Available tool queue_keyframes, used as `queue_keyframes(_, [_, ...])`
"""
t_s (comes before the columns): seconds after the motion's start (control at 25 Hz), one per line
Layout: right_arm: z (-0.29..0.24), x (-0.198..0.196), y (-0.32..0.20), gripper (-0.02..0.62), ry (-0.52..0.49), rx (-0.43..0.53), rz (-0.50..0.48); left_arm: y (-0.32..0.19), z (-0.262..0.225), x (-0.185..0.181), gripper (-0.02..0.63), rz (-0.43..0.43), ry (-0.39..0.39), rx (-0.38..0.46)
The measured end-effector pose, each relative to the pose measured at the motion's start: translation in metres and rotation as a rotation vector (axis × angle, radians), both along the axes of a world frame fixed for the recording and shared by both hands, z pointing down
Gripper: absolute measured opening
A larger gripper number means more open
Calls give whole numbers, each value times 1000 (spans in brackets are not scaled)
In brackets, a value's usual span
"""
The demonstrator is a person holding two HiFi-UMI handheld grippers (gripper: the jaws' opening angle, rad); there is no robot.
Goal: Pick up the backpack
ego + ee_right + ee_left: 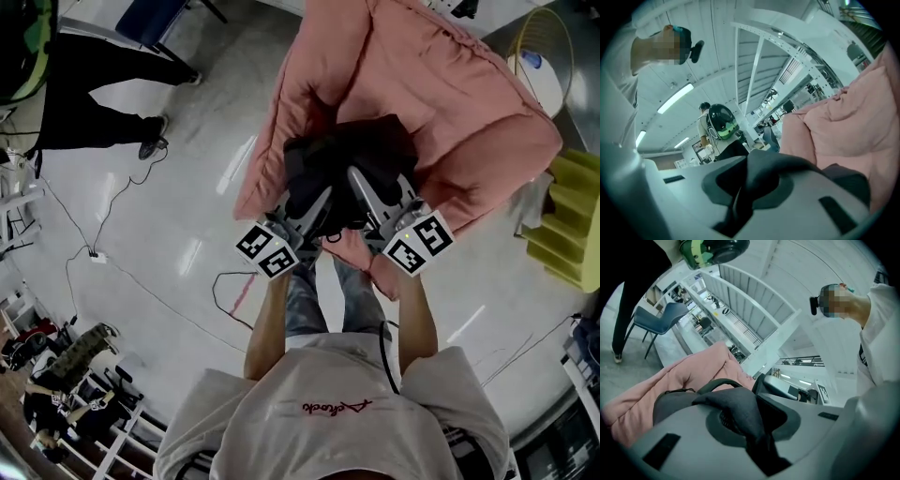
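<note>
Dark backpack (349, 155) | left tongs (323, 202), right tongs (361, 186) clamp it | tips buried

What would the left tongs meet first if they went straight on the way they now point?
The backpack. The left tongs are shut on its dark fabric, so its body would likely come first. The pink cushion lies behind it, though depth is unclear.

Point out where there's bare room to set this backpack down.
Bare: the pink cushion beyond the backpack, and the shiny floor between the cushion's left edge and the standing person. Crowded: cables cross the floor at lower left, and a yellow object hems the cushion's right side.
</note>
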State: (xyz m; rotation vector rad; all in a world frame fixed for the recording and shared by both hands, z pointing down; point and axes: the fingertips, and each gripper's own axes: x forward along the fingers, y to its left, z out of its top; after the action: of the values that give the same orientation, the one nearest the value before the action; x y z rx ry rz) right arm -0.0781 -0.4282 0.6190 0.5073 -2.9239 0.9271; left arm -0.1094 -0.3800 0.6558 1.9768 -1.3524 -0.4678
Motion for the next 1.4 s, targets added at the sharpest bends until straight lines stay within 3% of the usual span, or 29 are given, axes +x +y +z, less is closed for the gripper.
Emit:
queue_keyframes(0.24, [-66, 30, 25, 54, -74, 38, 26, 19, -72, 18, 71, -3, -59, 77])
queue_keyframes(0.4, [-118, 43, 28, 54, -155, 77, 50, 18, -128, 25, 71, 0, -158, 141])
queue_keyframes(0.84, [-302, 69, 63, 54, -283, 298, 36, 50, -313, 47, 69, -40, -303, 378])
queue_keyframes(1.08, [-327, 93, 101, 54, -286, 368, 67, 84, -336, 69, 64, -5, -297, 439])
queue_keyframes(1.4, [-297, 127, 182, 54, -237, 325, 152, 159, -305, 98, 64, 83, -238, 410])
